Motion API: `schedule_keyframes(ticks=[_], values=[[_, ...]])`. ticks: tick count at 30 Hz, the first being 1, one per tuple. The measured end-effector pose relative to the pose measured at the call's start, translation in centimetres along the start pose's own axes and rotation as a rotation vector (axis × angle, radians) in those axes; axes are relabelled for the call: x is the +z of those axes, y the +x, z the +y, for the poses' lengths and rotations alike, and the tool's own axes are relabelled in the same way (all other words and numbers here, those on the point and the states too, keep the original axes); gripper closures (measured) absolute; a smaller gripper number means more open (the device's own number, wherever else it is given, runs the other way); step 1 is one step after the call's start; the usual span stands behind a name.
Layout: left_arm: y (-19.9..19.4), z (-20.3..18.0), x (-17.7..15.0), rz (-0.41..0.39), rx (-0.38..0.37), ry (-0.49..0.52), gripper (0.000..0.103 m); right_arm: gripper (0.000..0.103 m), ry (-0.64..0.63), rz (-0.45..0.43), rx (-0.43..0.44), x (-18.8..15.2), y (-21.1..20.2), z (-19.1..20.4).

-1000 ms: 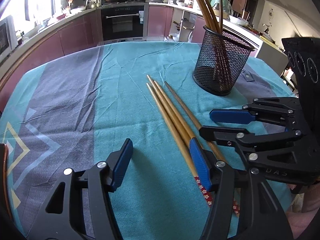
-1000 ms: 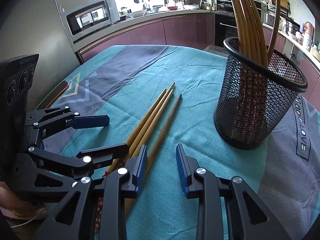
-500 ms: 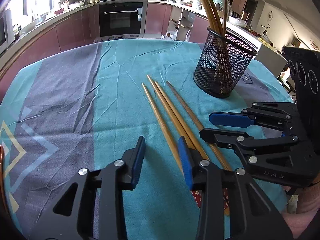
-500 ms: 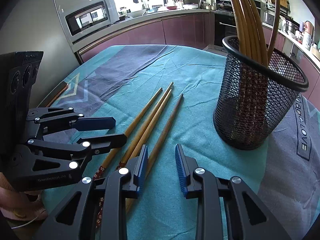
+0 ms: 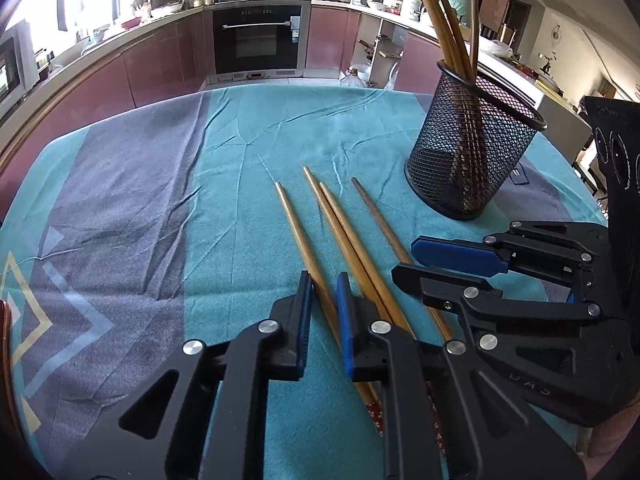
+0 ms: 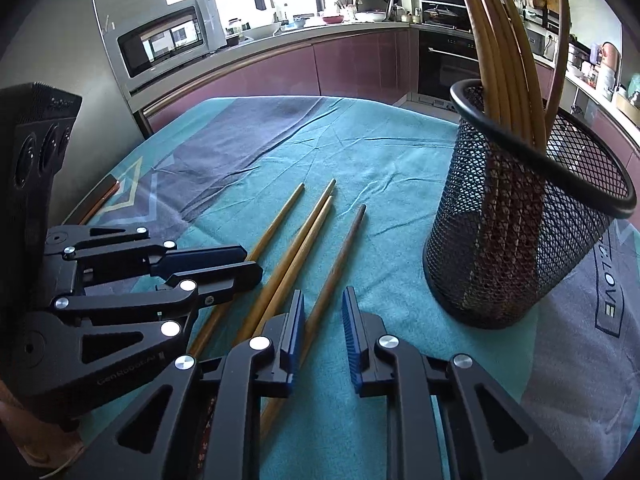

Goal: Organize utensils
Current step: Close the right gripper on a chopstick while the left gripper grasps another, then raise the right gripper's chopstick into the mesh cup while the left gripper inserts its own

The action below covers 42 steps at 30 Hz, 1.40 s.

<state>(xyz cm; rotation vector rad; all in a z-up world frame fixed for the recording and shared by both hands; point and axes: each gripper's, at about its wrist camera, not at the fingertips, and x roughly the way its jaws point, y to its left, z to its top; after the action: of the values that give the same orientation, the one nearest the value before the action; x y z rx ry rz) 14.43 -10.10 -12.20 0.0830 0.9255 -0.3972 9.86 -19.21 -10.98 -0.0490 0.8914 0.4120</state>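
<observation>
Lying flat on the teal-and-grey cloth (image 5: 132, 216) that covers the bench are four loose chopsticks, tips pointing away from both cameras.

1. Leftmost chopstick (image 5: 298, 232): set slightly apart from the others. Its shaft runs between the fingers of the left gripper (image 5: 321, 285), which stand narrowly apart on either side of it. Whether the blue pads (image 5: 303, 312) touch the wood cannot be told.
2. Middle pair of chopsticks (image 5: 340, 224): side by side and touching along most of their length. They pass just right of the left gripper's right finger.
3. Darker chopstick (image 6: 344, 252): the rightmost of the four, nearest the holder. In the right wrist view its shaft enters the gap between the fingers of the right gripper (image 6: 322, 304) close to the left pad. These fingers are apart, with cloth showing between them; contact is not evident.

Black mesh holder (image 6: 520, 216): upright on the cloth, right of the loose chopsticks and well apart from them. Several chopsticks (image 6: 500, 48) stand inside it, leaning against the rim.

Both grippers sit low over the near ends of the chopsticks, close beside each other. Red patterned handle ends (image 5: 376, 414) show below the left gripper.
</observation>
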Motion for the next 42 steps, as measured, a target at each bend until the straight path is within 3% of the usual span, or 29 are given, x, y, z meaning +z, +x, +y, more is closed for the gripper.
schedule_keyframes(ticks=[11,22,34,42], values=[[0.0,0.0,0.0,-0.003,-0.01,-0.044,0.095,0.097,0.039,-0.001,0.02,-0.1,-0.2,-1.0],[-1.2,-0.4,-0.1,-0.024,-0.03,-0.044,0.095,0.098,0.043,-0.043,0.043,-0.5,-2.3,-1.3],[-6.0,-0.6,0.7,-0.119,-0.078,-0.03,0.095,0.098,0.033,-0.163,0.063,0.0,-7.1,-1.5],[-10.8,-1.0,2.5,-0.208,-0.188,-0.021,0.096,0.098,0.051,-0.27,0.042,0.7,-11.4,-2.9]])
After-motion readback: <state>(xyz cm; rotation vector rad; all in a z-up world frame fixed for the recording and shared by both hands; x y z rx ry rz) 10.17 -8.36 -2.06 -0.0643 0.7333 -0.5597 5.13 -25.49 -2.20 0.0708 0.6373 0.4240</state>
